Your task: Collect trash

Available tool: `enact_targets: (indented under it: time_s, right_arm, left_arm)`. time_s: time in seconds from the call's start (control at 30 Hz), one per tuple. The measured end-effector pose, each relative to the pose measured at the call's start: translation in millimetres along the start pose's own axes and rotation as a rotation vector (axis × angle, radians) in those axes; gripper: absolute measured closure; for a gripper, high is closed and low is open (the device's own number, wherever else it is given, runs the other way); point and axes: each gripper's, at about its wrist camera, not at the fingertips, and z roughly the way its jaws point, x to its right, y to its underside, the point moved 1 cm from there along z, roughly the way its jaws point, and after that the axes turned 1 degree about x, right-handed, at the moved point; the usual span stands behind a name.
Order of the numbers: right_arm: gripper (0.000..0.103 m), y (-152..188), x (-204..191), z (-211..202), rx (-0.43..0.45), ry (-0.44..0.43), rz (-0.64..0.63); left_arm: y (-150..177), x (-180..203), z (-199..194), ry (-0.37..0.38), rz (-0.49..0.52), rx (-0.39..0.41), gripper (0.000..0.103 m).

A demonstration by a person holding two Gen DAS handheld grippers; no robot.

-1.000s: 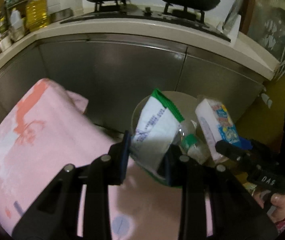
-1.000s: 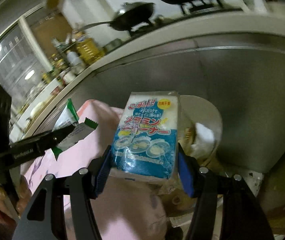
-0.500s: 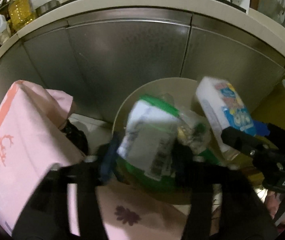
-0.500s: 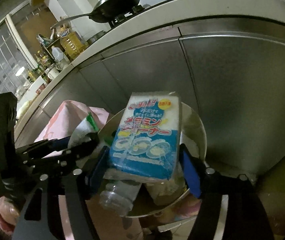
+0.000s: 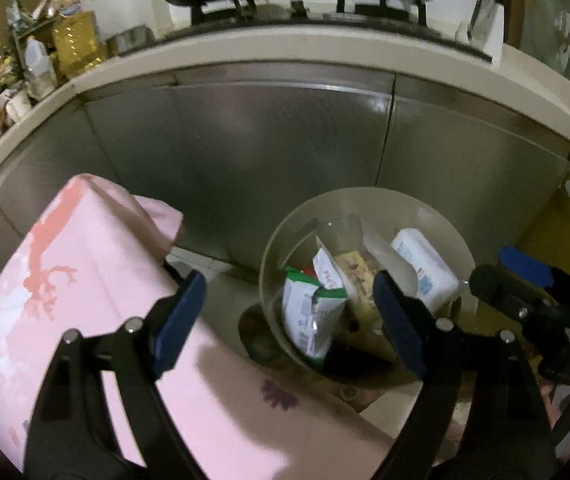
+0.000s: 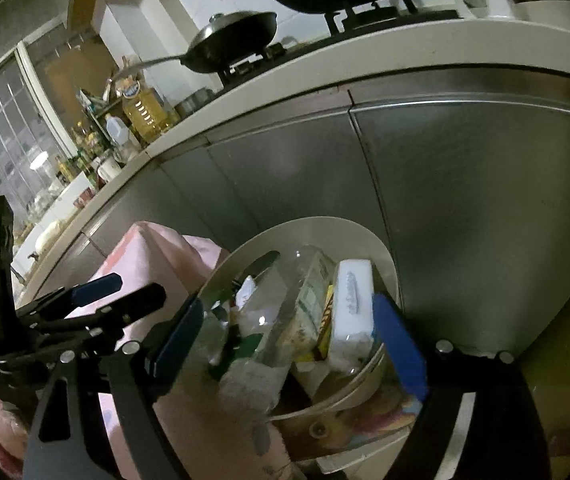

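Both hand-held grippers, left [image 5: 289,320] & right [image 6: 289,344], spread wide, empty, over trash bin [image 5: 437,216].

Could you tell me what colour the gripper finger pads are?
Blue pads on black arms, clearest in the left wrist view.

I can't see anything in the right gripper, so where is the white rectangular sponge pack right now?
The white rectangular sponge pack lies inside the round beige trash bin, against its right wall, beside the green-and-white packet.
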Motion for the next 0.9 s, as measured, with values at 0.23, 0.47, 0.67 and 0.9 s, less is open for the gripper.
enact_targets:
  time_s: [0.23, 0.47, 0.67, 0.9]
  right_arm:
    - [0.019, 15, -20, -36, 0.045, -0.009, 0.036]
    - [0.019, 39, -50, -78, 0.107, 0.022, 0.043]
    - [0.019, 59, -76, -101, 0.112, 0.022, 0.043]
    - [0.013, 74, -107, -125, 0.116, 0.030, 0.014]
  left_arm:
    - [16, -1, -54, -0.057, 0.011, 0.073, 0.011]
    - [40, -10, -107, -0.092, 0.008, 0.134, 0.006]
    - [64, -29, -149, -0.091, -0.032, 0.177, 0.006]
    - [87, -48, -187, -0.121, -0.067, 0.216, 0.006]
